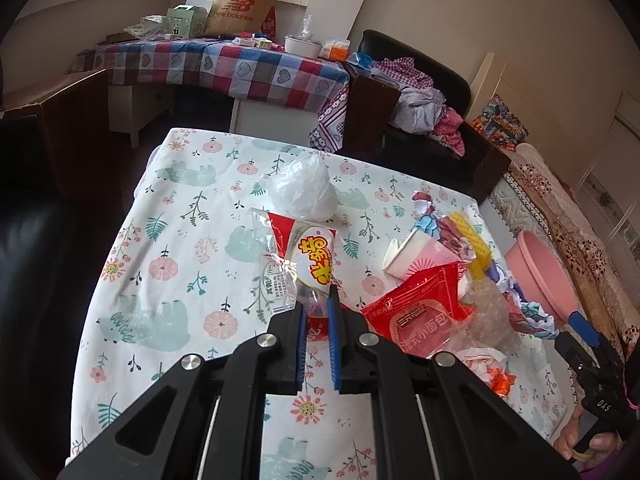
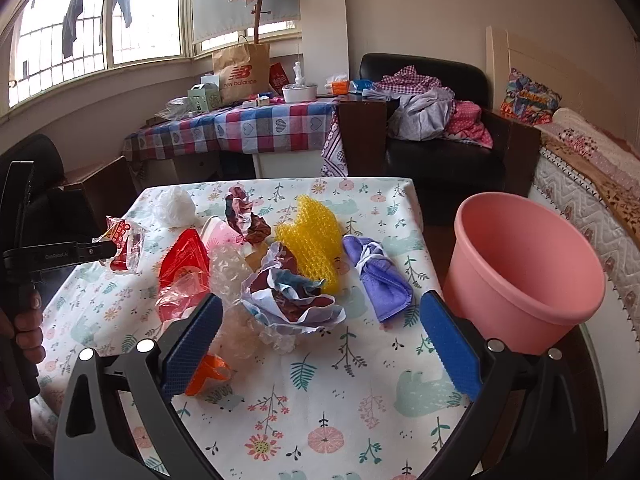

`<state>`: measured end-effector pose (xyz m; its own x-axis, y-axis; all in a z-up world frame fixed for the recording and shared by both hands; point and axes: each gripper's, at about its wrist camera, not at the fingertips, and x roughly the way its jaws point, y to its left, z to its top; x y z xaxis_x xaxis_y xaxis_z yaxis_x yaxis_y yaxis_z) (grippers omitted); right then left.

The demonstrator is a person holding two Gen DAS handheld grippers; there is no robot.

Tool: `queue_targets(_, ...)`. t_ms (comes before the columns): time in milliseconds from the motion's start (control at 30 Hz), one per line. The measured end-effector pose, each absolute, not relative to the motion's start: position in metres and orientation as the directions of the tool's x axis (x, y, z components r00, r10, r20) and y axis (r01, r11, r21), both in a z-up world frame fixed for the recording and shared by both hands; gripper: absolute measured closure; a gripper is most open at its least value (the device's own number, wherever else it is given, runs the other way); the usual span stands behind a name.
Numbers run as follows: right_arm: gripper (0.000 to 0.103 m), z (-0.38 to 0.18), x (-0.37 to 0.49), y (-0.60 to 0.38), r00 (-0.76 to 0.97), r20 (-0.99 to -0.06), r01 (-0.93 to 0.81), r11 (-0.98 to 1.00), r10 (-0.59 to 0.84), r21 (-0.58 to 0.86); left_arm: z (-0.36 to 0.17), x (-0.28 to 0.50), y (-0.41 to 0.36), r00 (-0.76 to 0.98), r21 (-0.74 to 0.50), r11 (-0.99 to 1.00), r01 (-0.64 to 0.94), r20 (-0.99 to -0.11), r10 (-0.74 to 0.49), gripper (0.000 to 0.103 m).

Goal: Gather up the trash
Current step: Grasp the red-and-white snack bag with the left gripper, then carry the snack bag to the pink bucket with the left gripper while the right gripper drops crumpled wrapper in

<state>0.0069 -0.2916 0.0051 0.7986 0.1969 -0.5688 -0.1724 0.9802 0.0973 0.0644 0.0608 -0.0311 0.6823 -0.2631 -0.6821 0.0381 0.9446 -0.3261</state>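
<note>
My left gripper point(image 1: 318, 306) is shut on a red-and-white snack wrapper point(image 1: 308, 256); the right wrist view shows the wrapper point(image 2: 124, 240) held at the table's left side. My right gripper point(image 2: 320, 320) is open and empty, its blue pads either side of a crumpled printed paper point(image 2: 292, 292). Around it lie a red bread wrapper point(image 2: 184, 264), clear bubble wrap point(image 2: 230, 276), a yellow mesh piece point(image 2: 312, 232), a purple cloth point(image 2: 376, 272), an orange scrap point(image 2: 208, 376) and a white plastic bag point(image 2: 174, 204). A pink bin point(image 2: 520, 272) stands at the table's right edge.
The floral-cloth table point(image 2: 320, 400) fills the foreground. A paper cup point(image 1: 404, 256) lies near the red wrapper. Behind are a checked-cloth table point(image 2: 240, 128) with a paper bag, a black armchair point(image 2: 440, 152) with clothes, and a bed point(image 2: 592, 184) on the right.
</note>
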Motion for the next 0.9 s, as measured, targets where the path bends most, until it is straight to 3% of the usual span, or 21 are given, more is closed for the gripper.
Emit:
queue_targets(333,0.037,-0.002,0.023,-0.281,0.735,-0.615,-0.279,0.954,0.286,0.110,-0.023,0.051,0.056,0.684,-0.335,0.941,0.057,-0.673,-0.281,0.095)
queue_targets(400,0.053,-0.005,0.026,-0.278,0.720,-0.629,-0.294,0.950,0.294,0.107,-0.023,0.050,0.055,0.684,-0.335,0.940,0.058,-0.673,-0.282,0.095)
queue_targets(500,0.070,-0.009,0.026,-0.278,0.704,-0.640,-0.298,0.946,0.307,0.127,-0.020,0.048,0.052,0.686,-0.328,0.942,0.066,-0.671,-0.281,0.095)
queue_targets(633,0.081,-0.006,0.022,-0.288,0.707,-0.621,-0.297,0.939,0.338,0.172,-0.013,0.046,0.043,0.689,-0.322,0.942,0.092,-0.663,-0.294,0.095)
queue_targets(700,0.097,-0.003,0.019,-0.293,0.711,-0.612,-0.295,0.936,0.348,0.191,-0.008,0.045,0.038,0.694,-0.315,0.943,0.109,-0.655,-0.299,0.095)
queue_targets(900,0.097,0.011,0.011,-0.313,0.730,-0.565,-0.291,0.923,0.385,0.253,0.010,0.045,0.017,0.706,-0.305,0.937,0.167,-0.626,-0.330,0.095)
